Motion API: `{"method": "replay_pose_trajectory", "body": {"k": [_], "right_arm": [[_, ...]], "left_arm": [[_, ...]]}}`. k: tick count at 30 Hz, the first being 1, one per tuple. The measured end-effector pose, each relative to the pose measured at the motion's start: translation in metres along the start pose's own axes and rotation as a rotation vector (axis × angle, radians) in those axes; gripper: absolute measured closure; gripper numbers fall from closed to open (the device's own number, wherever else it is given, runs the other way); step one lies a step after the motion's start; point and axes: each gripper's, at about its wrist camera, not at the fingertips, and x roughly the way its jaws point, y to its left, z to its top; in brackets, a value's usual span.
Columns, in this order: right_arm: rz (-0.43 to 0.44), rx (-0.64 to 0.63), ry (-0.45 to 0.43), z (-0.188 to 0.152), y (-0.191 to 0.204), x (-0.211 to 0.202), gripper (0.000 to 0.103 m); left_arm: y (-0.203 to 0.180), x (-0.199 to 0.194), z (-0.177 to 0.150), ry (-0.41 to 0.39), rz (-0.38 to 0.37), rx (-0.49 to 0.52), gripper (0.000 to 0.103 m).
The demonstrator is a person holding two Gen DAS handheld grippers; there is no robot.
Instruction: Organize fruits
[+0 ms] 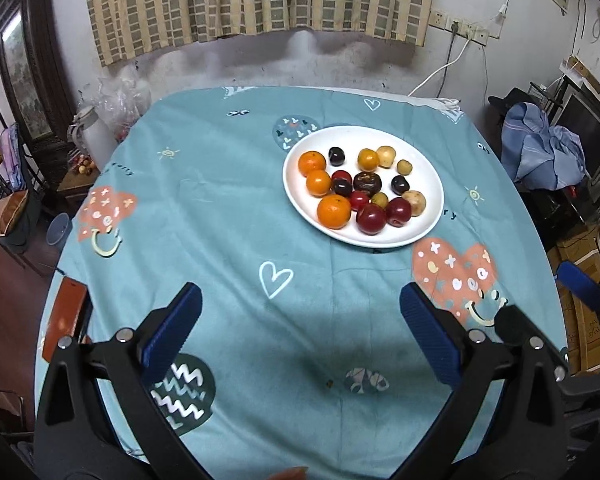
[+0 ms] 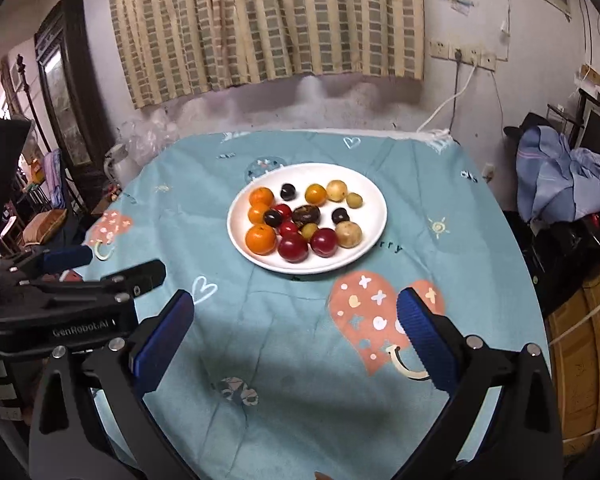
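Note:
A white plate (image 1: 428, 184) (image 2: 374, 200) sits on the teal tablecloth (image 1: 220, 208) toward the far side, holding several fruits: oranges (image 1: 333, 211) (image 2: 261, 239), red plums (image 1: 371, 219) (image 2: 293, 248), dark plums (image 1: 399, 185), yellowish round fruits (image 1: 414, 203) (image 2: 348, 234) and a brown one (image 1: 367, 183). My left gripper (image 1: 300, 312) hangs open above the near part of the cloth, nothing between its blue pads. My right gripper (image 2: 294, 312) is also open and empty, short of the plate. The left gripper's body (image 2: 80, 284) shows at the left of the right wrist view.
A patterned curtain (image 1: 256, 0) and wall sockets with cables (image 1: 460, 30) are behind the table. Clothes are piled on a chair (image 1: 540, 148) at the right. A white jug (image 1: 92, 136) and plastic bags stand off the table's left. A red-brown object (image 1: 66, 316) lies at the near left edge.

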Motion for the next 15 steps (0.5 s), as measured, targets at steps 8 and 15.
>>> {"method": "replay_pose_trajectory", "body": {"k": [8,15], "right_arm": [[0.003,0.006,-0.01,0.0,0.003,-0.014,0.001],[0.004,0.008,-0.015,-0.001,0.004,-0.018,0.001]], "left_arm": [[0.003,-0.015,-0.002,-0.01,0.002,0.002,0.002],[0.002,-0.022,-0.005,-0.013,-0.005,0.001,0.002]]}}
